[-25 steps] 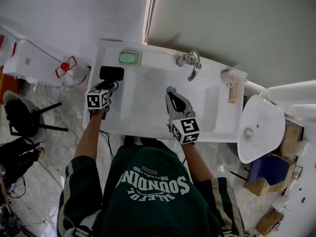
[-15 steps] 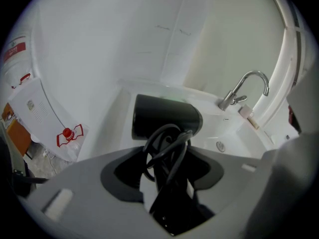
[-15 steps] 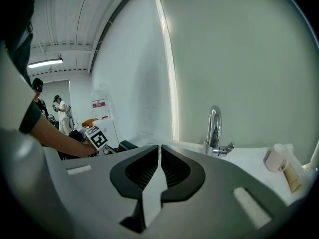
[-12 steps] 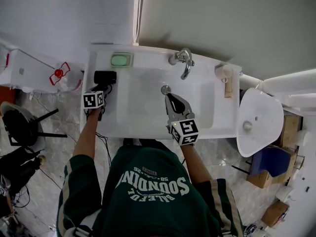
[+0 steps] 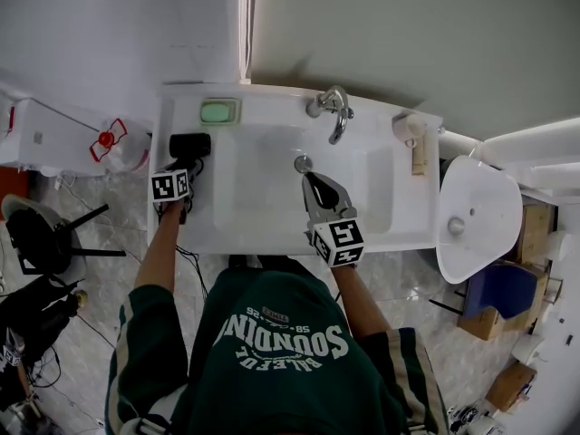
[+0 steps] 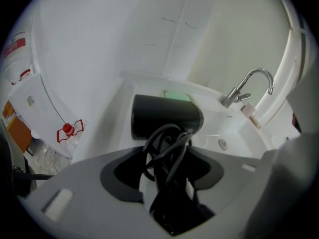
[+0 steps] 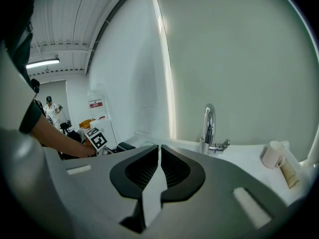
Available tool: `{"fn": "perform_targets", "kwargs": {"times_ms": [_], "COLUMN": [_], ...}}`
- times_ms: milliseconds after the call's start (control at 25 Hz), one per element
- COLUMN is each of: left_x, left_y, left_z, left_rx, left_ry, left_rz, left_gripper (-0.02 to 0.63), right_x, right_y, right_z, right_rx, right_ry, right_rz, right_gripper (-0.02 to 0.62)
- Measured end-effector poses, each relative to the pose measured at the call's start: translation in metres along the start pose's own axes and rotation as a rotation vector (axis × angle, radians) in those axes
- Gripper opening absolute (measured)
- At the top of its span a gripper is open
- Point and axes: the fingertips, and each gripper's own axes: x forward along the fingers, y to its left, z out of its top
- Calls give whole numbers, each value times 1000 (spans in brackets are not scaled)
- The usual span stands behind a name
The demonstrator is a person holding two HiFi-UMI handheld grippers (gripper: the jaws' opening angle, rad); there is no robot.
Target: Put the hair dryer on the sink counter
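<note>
The black hair dryer [image 5: 188, 144] is over the left strip of the white sink counter [image 5: 263, 236], just in front of the green soap [image 5: 217, 111]. My left gripper [image 5: 186, 165] is shut on its handle. In the left gripper view the barrel [image 6: 164, 118] lies crosswise beyond the jaws, and the black cord [image 6: 167, 151] loops between them. Whether the dryer touches the counter I cannot tell. My right gripper [image 5: 312, 179] hovers over the basin near the drain [image 5: 302, 163], shut and holding nothing. Its jaws [image 7: 158, 151] meet in the right gripper view.
A chrome faucet [image 5: 332, 109] stands at the back of the basin, with a cup and tube [image 5: 412, 139] on the right counter. A toilet [image 5: 476, 216] is to the right. A white box with red marks [image 5: 63, 132] and a black chair [image 5: 36, 229] are to the left.
My left gripper still holds the hair dryer at the left counter strip, barely shifted. The right gripper has drawn back a little from the faucet, uncovering the drain.
</note>
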Motion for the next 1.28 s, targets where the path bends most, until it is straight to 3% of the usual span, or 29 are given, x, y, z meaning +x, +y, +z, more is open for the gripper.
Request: {"fn": "perform_targets", "kwargs": {"times_ms": [320,560,760,840,920,1080,1280], "left_x": [-14,-49,-76,-85,-95,-117,-138], "left_y": [-3,-15,-53,-72,-91,-133,-179], "left_z": [3,20,36,41,49,69,91], "left_rx": [47,73,116,135,157,221,273], "left_ry": [-45,-172,-253,-282,-308,-396,-478], "left_rz": [50,46,5,-27,-64,-116,-160], "left_gripper": [272,270,268,237,148,53,51], "right_x": [-4,-2,1,2,3,1,-2], "right_y": [-2,-2,-1,2,3,2,-4], "right_z": [2,8,12,14,17,26,33], "right_rx": [8,9,22,19,15,12,-1], "right_ry": [-10,-30,-48,-53,-61,-90,-110], "right_rz": [3,10,21,28,32,34,44], "right_gripper": [3,3,3,3,3,3,3]}}
